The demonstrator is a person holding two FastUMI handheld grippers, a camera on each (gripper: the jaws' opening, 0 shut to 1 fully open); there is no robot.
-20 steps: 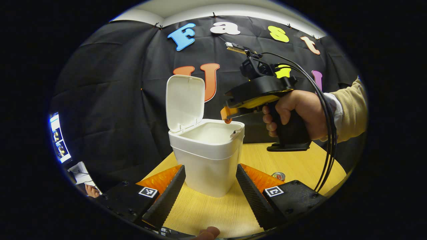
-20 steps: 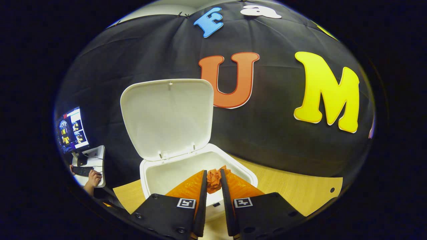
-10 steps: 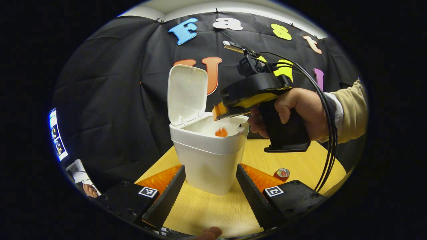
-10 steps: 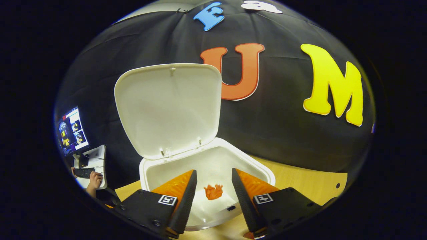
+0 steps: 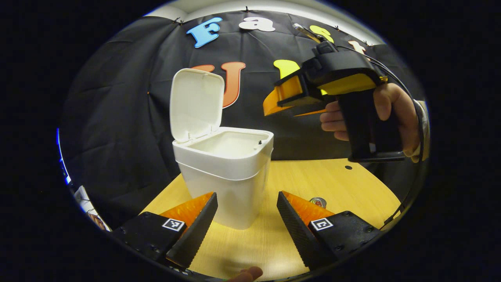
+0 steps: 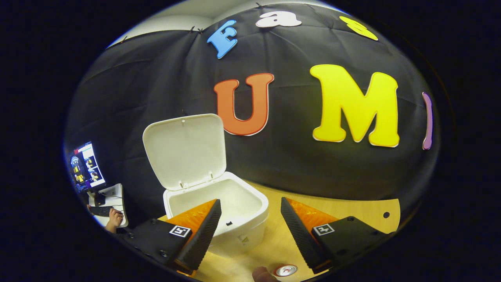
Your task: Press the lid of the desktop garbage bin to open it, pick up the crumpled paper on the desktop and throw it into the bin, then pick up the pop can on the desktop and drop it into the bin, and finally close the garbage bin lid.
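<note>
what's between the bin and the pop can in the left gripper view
Bare wooden tabletop, plus the left tongs' near finger crossing in front. The bin and pop can stand apart.

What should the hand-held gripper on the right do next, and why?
Probably lower the right gripper toward the can standing on the table. Its fingers are open and hold nothing, the bin has its lid up, and the can is not yet in it.
</note>
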